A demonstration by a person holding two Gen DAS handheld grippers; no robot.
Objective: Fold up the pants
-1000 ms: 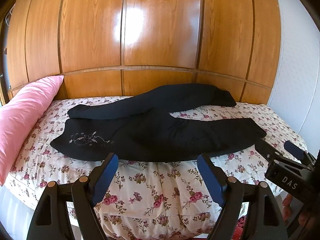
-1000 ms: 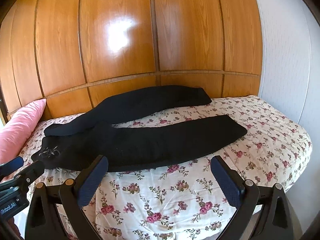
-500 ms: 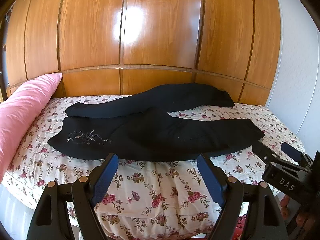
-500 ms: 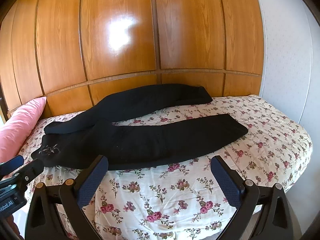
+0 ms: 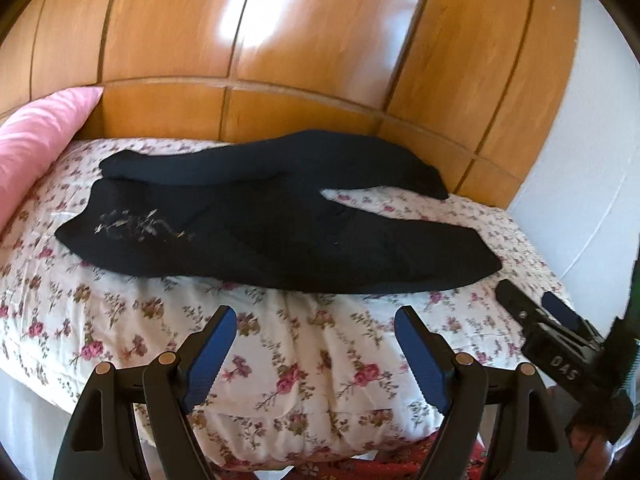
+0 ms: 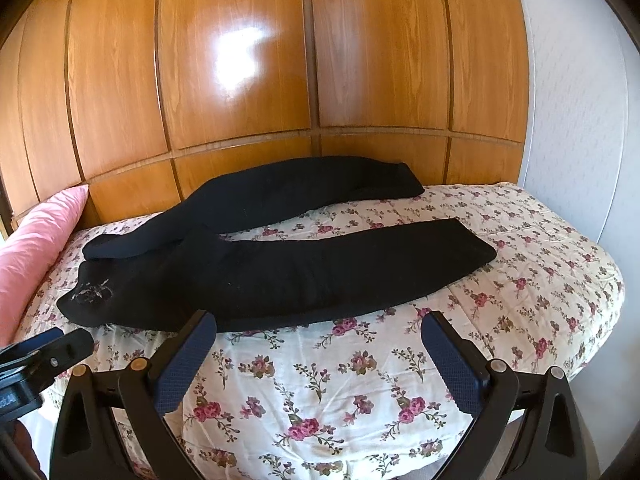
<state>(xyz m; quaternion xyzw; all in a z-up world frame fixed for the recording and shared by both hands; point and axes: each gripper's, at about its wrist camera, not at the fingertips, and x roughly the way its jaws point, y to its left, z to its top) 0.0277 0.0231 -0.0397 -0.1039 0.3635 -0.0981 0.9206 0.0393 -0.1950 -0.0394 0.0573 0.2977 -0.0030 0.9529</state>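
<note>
So we see black pants flat on flowery bed, lying long way left to right. Waist end left, by pink pillow; leg ends right. Our left gripper wide apart, holds nothing. Our right gripper same. Both just short of near edge. Left one nearer waist, right one nearer leg ends.

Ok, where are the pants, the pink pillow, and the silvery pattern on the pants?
pants (image 6: 320, 272), right wrist view, on the near leg.
pillow (image 5: 36, 140), left wrist view, on its middle.
pattern (image 5: 132, 222), left wrist view, on the stitching near the waist.
</note>
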